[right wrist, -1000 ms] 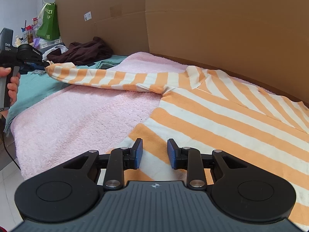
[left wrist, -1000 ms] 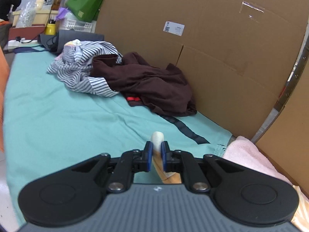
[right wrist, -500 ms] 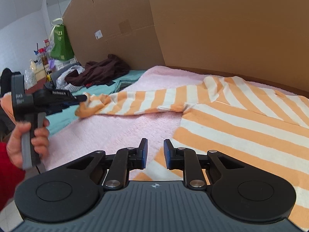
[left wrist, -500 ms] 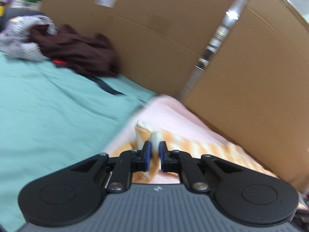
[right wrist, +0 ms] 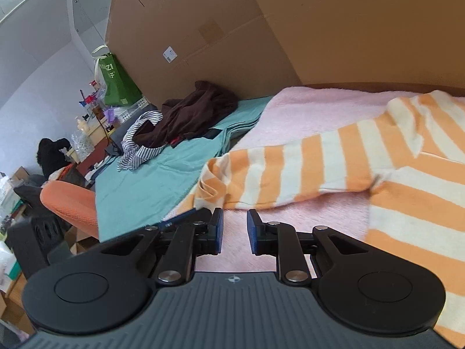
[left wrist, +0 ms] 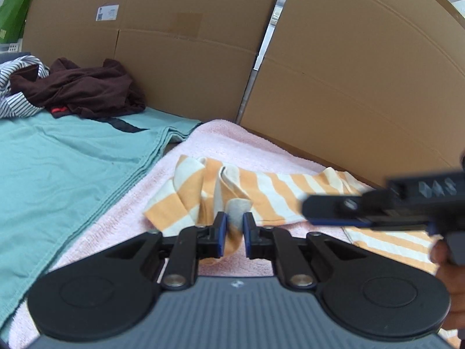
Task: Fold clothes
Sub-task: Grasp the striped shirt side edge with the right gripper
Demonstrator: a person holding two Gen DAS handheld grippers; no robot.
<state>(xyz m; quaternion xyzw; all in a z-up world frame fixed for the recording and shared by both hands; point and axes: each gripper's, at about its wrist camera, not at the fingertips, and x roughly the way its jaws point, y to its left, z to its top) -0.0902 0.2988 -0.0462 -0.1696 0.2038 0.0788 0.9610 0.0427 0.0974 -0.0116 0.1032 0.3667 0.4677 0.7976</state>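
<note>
One gripper [left wrist: 232, 229] pinches striped sleeve [left wrist: 261, 192]

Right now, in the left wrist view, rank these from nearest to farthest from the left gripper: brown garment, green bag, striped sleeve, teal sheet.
1. Striped sleeve: its cuff sits between the left gripper's jaws.
2. Teal sheet: to the left, beside the pink towel.
3. Brown garment: heaped on the sheet's far end, against the cardboard.
4. Green bag: top left corner, beyond the heap.
</note>
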